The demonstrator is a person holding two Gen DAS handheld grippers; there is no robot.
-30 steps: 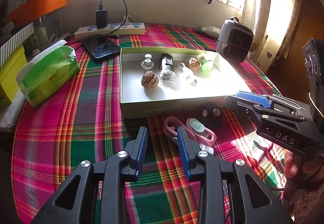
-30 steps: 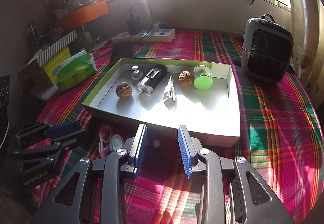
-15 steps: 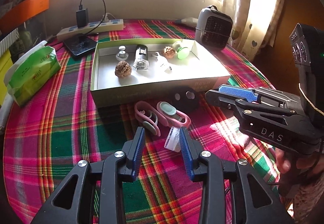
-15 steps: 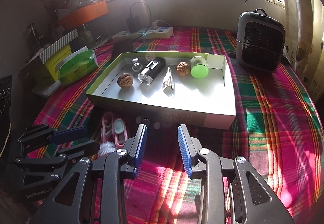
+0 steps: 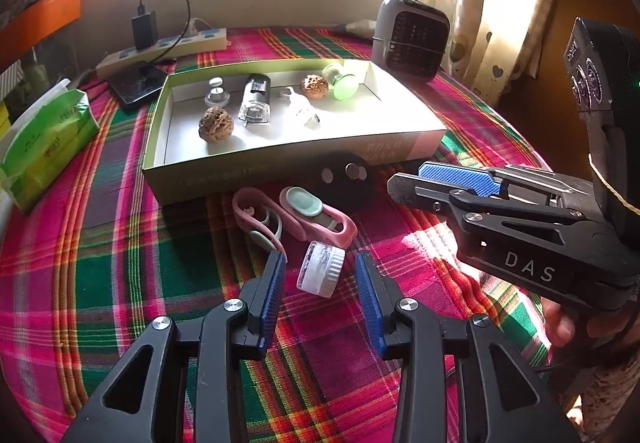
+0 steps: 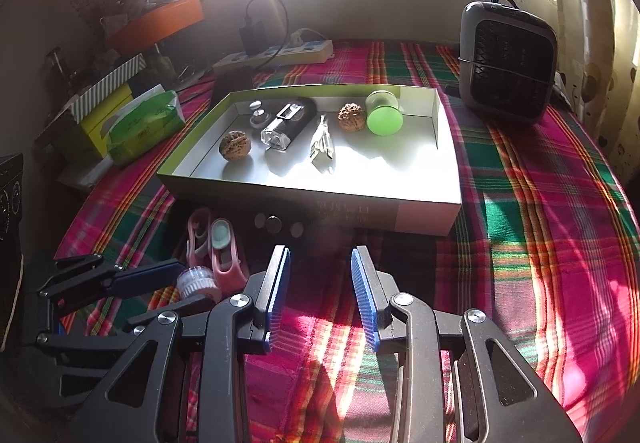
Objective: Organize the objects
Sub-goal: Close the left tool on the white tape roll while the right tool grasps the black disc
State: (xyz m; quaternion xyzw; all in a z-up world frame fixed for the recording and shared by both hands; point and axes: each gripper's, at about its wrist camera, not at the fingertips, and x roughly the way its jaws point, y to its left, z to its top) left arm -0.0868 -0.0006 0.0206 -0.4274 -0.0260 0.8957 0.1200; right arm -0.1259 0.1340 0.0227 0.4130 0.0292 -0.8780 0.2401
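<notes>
A small white ribbed jar [image 5: 320,275] lies on its side on the plaid cloth. My left gripper [image 5: 320,257] is opening, with the jar between its blue pads [image 5: 272,291] and untouched by them. Just beyond lie two pink clips [image 5: 316,215] and a black disc with silver studs [image 5: 346,179]. Behind them stands a shallow box tray [image 5: 280,167] holding two walnuts [image 5: 216,125], a clear-and-black gadget, a white cable and a green cup. My right gripper [image 6: 320,251] hovers open over the cloth before the tray, nothing between its fingers. It also shows in the left wrist view [image 5: 408,177].
A grey heater [image 5: 412,39] stands at the back right of the round table. A green tissue pack [image 5: 44,139] lies at the left. A power strip [image 5: 168,51] with a charger and a dark phone [image 5: 136,83] sit behind the tray. A hand holds the right gripper.
My left gripper has come forward and a little down, and its jaws have spread. The white jar, hidden behind them before, now lies between them. The right gripper has stayed put.
</notes>
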